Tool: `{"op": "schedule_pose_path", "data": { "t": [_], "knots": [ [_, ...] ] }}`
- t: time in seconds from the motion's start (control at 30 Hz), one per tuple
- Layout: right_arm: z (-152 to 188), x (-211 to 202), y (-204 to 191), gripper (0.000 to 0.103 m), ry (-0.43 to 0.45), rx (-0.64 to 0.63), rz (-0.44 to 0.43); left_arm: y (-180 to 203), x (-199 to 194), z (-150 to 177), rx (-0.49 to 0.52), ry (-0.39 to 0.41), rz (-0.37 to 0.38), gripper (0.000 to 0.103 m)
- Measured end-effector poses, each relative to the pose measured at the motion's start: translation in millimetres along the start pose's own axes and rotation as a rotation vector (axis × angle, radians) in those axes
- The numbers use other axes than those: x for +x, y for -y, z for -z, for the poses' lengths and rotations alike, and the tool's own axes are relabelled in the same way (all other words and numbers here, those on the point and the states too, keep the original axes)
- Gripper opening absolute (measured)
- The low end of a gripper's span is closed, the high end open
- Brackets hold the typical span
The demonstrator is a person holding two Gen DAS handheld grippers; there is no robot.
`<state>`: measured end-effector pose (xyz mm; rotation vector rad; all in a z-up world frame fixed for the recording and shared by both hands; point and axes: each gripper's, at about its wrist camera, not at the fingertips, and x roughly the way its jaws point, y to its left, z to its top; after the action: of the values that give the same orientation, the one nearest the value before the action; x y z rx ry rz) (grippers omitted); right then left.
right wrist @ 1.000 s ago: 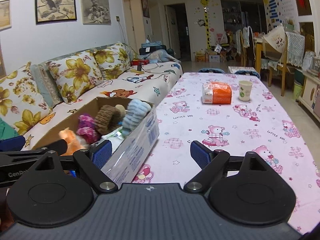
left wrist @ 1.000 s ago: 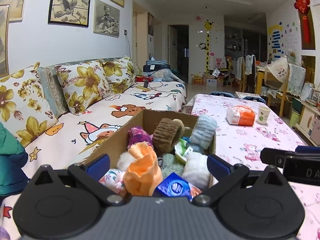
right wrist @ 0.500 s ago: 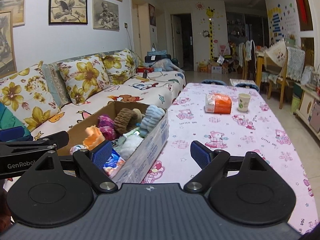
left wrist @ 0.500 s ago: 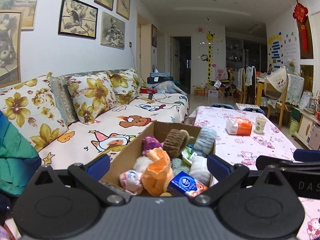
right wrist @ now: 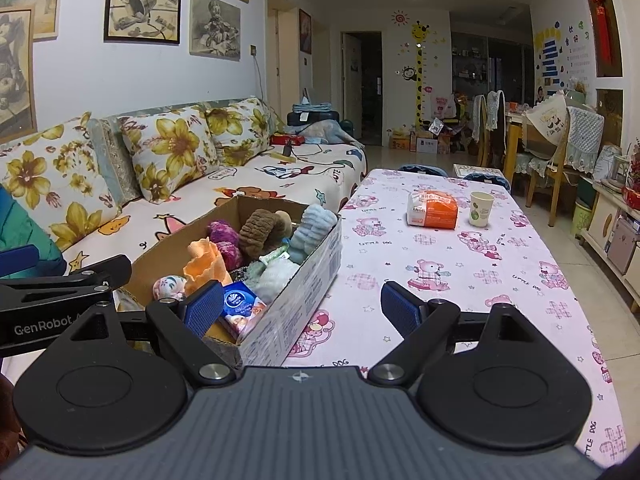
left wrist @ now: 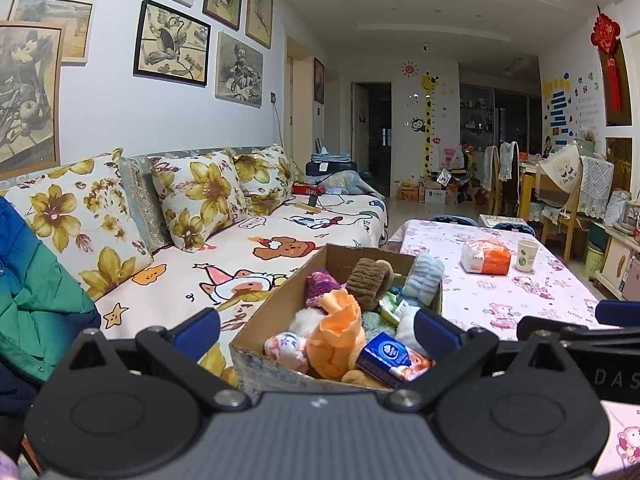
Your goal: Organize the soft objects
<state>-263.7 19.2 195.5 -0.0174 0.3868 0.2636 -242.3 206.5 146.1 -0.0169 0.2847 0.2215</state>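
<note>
Both hand-held grippers have drawn back and risen since a second ago; the cardboard box (right wrist: 288, 300) now sits farther off. Left hand-held gripper (left wrist: 316, 326) spread, empty, facing the box at the tabletop's (right wrist: 460, 272) left edge. Soft objects (left wrist: 340, 312) heaped inside; none loose elsewhere. Right hand-held gripper (right wrist: 304, 306) spread, empty, above bare cloth. Judged largely gathered; tidying inside may remain.

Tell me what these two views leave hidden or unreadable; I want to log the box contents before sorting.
- Bottom layer of the cardboard box: buried under the orange cloth and other soft things, both views.
- Blue packet: partly behind the left gripper finger, left view; print too small.
- Box's near end: cut off by the right gripper, right view.
- Orange pack and paper cup: labels too small.
</note>
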Motion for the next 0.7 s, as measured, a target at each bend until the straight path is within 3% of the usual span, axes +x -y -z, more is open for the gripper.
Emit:
{"op": "schedule_pose_path", "data": {
  "t": [0.7],
  "knots": [
    [8.3,7.8,-2.9,0.103,0.002,-0.002,0.003,-2.2,2.1,3.2,0.013,0.006,-0.019,0.102]
  ]
}}
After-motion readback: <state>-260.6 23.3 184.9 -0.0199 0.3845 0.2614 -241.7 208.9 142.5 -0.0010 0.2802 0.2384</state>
